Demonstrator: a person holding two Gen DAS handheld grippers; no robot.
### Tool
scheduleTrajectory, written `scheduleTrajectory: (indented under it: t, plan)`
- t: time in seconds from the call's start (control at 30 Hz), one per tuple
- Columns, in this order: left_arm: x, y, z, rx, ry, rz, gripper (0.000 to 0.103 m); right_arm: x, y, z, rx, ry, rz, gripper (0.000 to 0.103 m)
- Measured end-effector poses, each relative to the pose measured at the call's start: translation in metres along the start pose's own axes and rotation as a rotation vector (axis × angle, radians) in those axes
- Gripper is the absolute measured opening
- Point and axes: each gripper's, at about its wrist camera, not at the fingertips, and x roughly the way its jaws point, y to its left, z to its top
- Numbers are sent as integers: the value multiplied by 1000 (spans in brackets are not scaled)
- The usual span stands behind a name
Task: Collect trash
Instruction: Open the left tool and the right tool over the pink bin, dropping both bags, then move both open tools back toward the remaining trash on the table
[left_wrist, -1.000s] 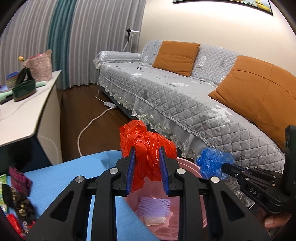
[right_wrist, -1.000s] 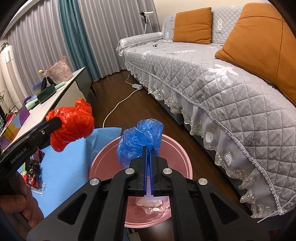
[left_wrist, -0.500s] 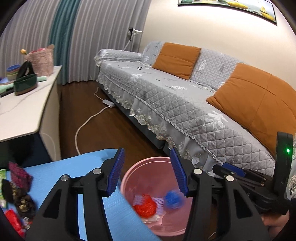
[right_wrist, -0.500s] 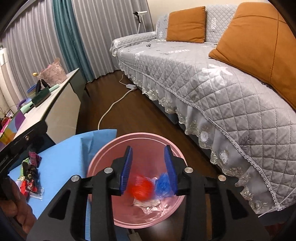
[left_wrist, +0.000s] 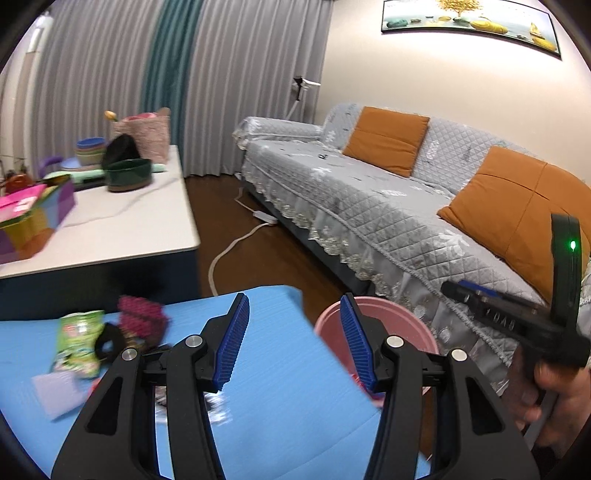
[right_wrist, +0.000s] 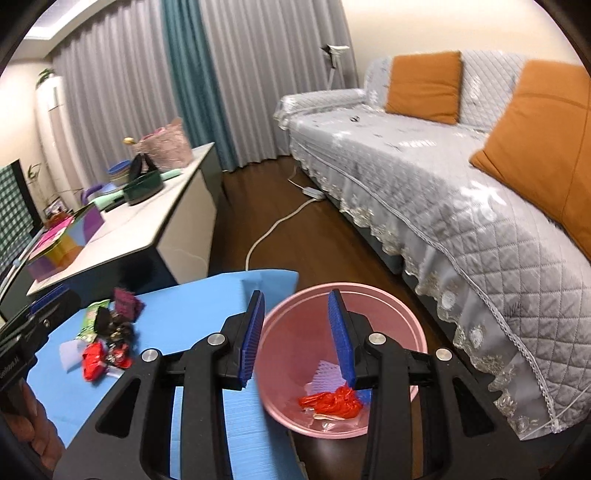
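A pink bin stands on the floor beside a blue mat. Inside it lie a crumpled red bag, a purple foam sheet and a scrap of blue bag half hidden by my finger. My right gripper hangs open and empty above the bin. My left gripper is open and empty too, over the mat's right part, with the bin just to its right. More wrappers lie on the mat: a green packet, a magenta one and a red one.
A grey quilted sofa with orange cushions runs along the right. A white low table carries bowls, a green basket and a coloured box. A white power cable crosses the wooden floor.
Both grippers let go of their bags: the red and blue bags dropped into the bin. Both have since risen and swung left, bringing the wrapper pile into view.
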Motion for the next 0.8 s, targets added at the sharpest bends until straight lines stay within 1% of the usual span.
scheduleTrajectory:
  t: [0.1, 0.2, 0.37, 0.47, 0.63, 0.8]
  plan:
    - [-19, 15, -7, 6, -14, 43, 51, -7, 15, 0, -15, -5, 14, 37]
    - [-32, 32, -18, -7, -22, 78, 51, -12, 27, 0, -28, -9, 29, 37]
    - [-47, 58, -41, -39, -25, 148, 51, -20, 48, -5, -72, -24, 52, 37]
    - [-50, 71, -49, -61, -21, 176, 50, -17, 57, -10, -93, -17, 62, 37]
    - [-61, 93, -56, -87, -32, 221, 49, -10, 73, -15, -109, 1, 91, 36]
    - [-70, 112, -58, -115, -44, 254, 49, -5, 93, -15, -135, -8, 122, 34]
